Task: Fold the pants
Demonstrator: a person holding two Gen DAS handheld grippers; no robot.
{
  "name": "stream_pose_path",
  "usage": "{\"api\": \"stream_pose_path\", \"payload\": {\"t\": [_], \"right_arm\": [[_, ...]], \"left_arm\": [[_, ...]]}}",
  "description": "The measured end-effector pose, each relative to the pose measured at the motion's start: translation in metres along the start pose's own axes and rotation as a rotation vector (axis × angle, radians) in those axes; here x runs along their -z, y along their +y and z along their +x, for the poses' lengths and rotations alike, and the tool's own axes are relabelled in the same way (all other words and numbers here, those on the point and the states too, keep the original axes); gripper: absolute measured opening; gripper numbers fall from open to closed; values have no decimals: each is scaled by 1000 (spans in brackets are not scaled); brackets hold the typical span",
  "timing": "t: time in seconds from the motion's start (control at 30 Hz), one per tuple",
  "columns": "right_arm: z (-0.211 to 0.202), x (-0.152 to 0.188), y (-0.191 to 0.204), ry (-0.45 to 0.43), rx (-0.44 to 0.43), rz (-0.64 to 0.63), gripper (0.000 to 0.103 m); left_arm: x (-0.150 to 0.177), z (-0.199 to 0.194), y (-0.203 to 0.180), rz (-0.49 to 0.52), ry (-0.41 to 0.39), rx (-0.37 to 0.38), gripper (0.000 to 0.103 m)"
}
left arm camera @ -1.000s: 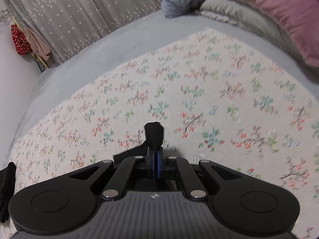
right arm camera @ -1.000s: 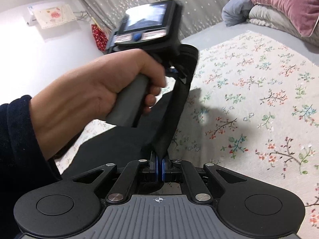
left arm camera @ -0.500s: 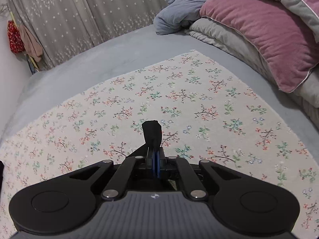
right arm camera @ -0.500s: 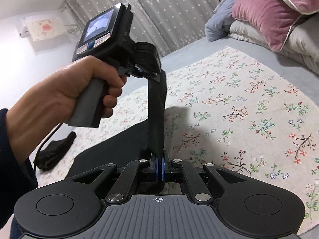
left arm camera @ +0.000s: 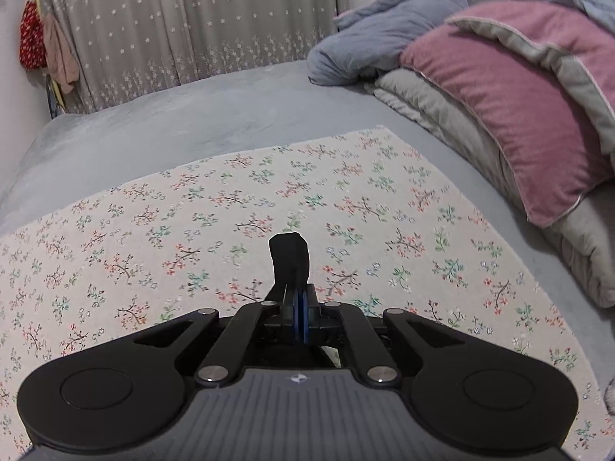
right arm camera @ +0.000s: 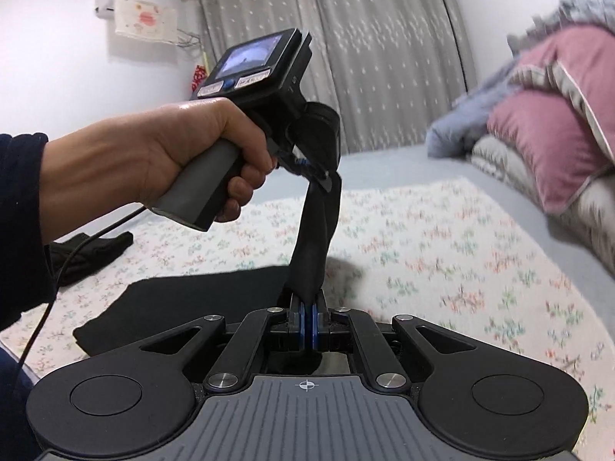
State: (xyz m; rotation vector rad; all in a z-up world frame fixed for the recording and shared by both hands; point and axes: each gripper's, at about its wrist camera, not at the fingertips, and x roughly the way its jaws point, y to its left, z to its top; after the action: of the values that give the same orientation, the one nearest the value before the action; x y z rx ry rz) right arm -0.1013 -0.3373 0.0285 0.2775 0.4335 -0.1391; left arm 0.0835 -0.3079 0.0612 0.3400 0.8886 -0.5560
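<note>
In the right wrist view your right gripper [right arm camera: 307, 313] sits at bottom centre, clenched on a bunched edge of the black pants [right arm camera: 200, 299]. From there a taut band of the cloth rises up the middle of the frame to your left gripper [right arm camera: 313, 171], which hangs higher and further off, gripped by your left hand [right arm camera: 180, 153] at centre left. So the held edge runs near to far, low at the right gripper and high at the left, and the right gripper is the nearer to the cloth that lies flat.

That flat part of the pants spreads over the lower left of the frame, on the floral mat [right arm camera: 442, 238], with its far end hidden behind your wrist. A smaller dark heap [right arm camera: 92, 249] lies apart at the left edge; whether it belongs to the pants cannot be told.

In the left wrist view the left gripper [left arm camera: 296, 299] is likewise clamped shut on the pants [left arm camera: 289, 259], a black tuft standing up past its tips at centre. Ahead of it the mat [left arm camera: 346, 192] is bare up to the grey bed [left arm camera: 192, 115], so I judge the fold has free room towards the upper frame. The pillows [left arm camera: 519, 96] are stacked at upper right.
</note>
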Motion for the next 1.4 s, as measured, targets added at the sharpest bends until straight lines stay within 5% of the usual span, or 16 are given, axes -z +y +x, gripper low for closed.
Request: {"api": "stream_pose_path", "payload": {"t": [0.13, 0.5, 1.07, 1.4], "right_arm": [[-2, -2, 34, -76, 15, -103, 5], [20, -7, 125, -122, -133, -232, 5], [74, 28, 246, 11, -289, -429, 5], [105, 50, 287, 132, -327, -536, 5]], "left_arm": [[4, -9, 29, -47, -21, 27, 12], [25, -36, 128, -192, -67, 55, 12], [134, -17, 292, -490, -103, 92, 12], [171, 5, 338, -545, -10, 92, 13]]}}
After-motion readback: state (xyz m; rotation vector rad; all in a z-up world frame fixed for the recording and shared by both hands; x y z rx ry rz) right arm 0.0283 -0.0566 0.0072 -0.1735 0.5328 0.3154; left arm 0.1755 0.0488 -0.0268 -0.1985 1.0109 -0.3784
